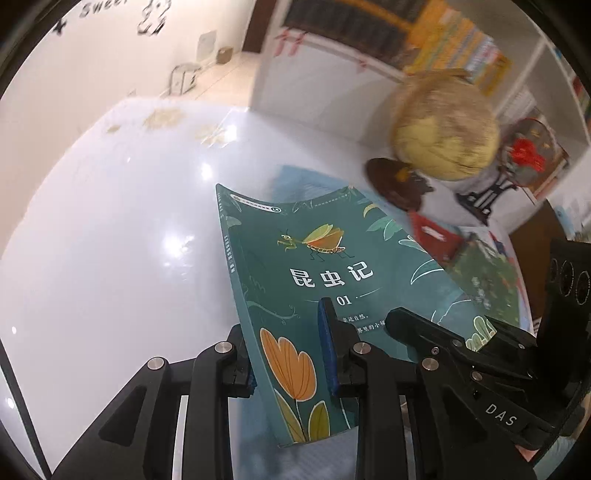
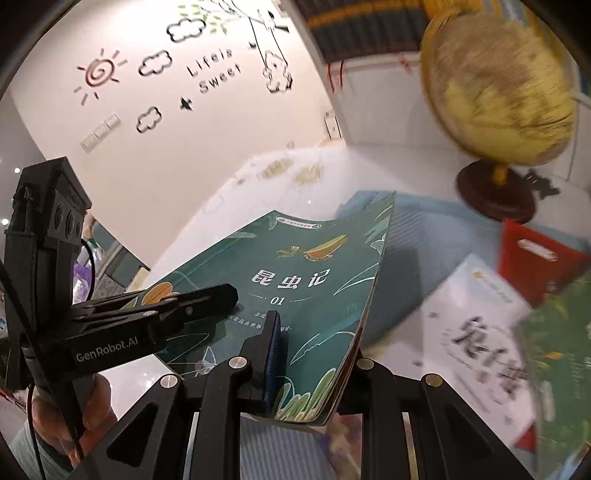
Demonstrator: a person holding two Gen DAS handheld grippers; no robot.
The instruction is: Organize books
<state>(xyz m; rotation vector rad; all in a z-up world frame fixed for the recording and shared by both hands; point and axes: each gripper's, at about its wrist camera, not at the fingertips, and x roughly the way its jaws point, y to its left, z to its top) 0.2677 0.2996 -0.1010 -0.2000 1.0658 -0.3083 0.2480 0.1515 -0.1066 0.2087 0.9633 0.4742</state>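
A teal book (image 1: 314, 258) with an insect and an orange flower on its cover hangs tilted above the white table (image 1: 110, 240). My left gripper (image 1: 284, 325) is shut on its lower edge near the spine, with a blue pad (image 1: 327, 332) pressed on the cover. The right gripper (image 1: 402, 325) clamps the same edge further right. In the right wrist view the book (image 2: 295, 266) sits in my right gripper (image 2: 314, 339), one blue pad (image 2: 273, 347) on the cover and the other finger hidden behind it. The left gripper (image 2: 221, 295) bites the book's left corner.
A yellow globe (image 2: 498, 85) on a dark base stands at the right. Below it lie a red book (image 2: 535, 254), a white book (image 2: 476, 339) and a green book (image 2: 561, 350) near a blue cloth (image 2: 417, 229). A bookshelf (image 1: 369, 33) lines the back wall.
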